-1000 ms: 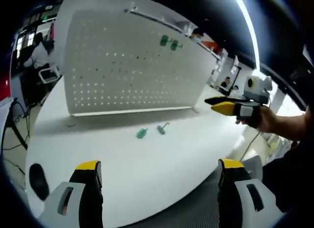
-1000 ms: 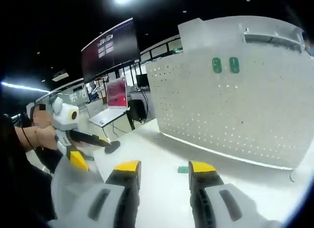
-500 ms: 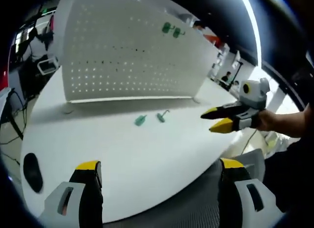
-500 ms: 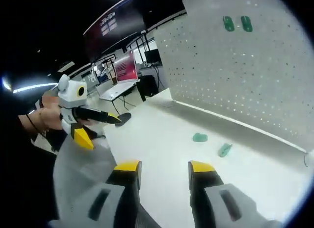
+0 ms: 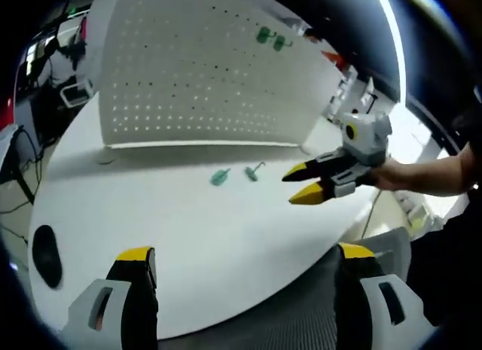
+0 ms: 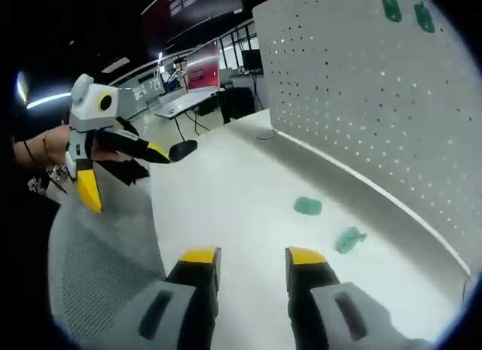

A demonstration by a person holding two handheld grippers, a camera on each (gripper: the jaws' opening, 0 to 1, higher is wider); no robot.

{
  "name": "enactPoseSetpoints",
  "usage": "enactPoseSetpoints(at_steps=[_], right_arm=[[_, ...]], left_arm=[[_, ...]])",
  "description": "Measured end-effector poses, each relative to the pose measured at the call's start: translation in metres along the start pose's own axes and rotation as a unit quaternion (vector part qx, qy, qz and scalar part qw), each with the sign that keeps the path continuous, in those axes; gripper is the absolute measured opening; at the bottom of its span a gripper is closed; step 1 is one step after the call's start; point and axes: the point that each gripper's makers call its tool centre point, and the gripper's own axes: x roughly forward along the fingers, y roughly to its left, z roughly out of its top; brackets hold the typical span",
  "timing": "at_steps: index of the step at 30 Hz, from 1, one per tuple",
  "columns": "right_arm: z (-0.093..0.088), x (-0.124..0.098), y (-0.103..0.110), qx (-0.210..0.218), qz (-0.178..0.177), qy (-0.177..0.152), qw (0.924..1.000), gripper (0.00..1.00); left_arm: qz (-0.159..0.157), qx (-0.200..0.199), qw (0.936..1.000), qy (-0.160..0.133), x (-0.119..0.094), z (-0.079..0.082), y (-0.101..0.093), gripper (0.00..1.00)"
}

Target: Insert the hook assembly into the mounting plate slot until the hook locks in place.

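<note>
Right gripper (image 6: 245, 258): jaws apart with nothing between them, over the white table (image 6: 226, 192), short of the two green pieces. Seen from the left gripper view (image 5: 300, 183), its yellow-tipped jaws point toward the pieces and stand parted, clear of the surface.

Left gripper (image 5: 241, 261): jaws wide apart and empty, held back near the table's near edge. In the right gripper view (image 6: 124, 173) it hangs off the table's far side, in the person's hand, well apart from the pieces.

Hook assembly: two small green pieces lie loose on the table, near each other but not touching. One (image 5: 253, 172) shows a thin bent wire rising from it; the other (image 5: 219, 177) looks like a plain green block. In the right gripper view they read as a rounded green piece (image 6: 307, 206) and an angled one (image 6: 349, 238); which of these carries the hook I cannot tell at this size.

Mounting plate: the white perforated board (image 5: 188, 71) stands upright along the back of the table, just behind the loose pieces. Two green fittings (image 5: 270, 39) already sit high on its face, side by side.

Progress: judged early. No piece is grasped, none is at a slot.

Remaining: close on the hook piece, lift it, carry it to the board, seat it until it locks.

Visibility: pieces, board and both grippers are in sight.
</note>
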Motion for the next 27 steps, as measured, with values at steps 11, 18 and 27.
enactPoseSetpoints(at_steps=[11, 18, 27], right_arm=[[0.001, 0.034, -0.024, -0.043, -0.006, 0.028, 0.9987, 0.29], [0.006, 0.052, -0.042, -0.085, -0.010, 0.047, 0.9952, 0.25], [0.018, 0.080, -0.063, -0.152, -0.017, 0.071, 0.9856, 0.21]], left_arm=[[0.002, -0.007, 1.0000, 0.005, 0.002, 0.001, 0.009, 0.99], [0.001, -0.013, 0.9999, 0.006, 0.005, 0.003, 0.012, 0.98], [-0.002, -0.019, 0.9998, 0.011, 0.007, 0.001, 0.013, 0.98]])
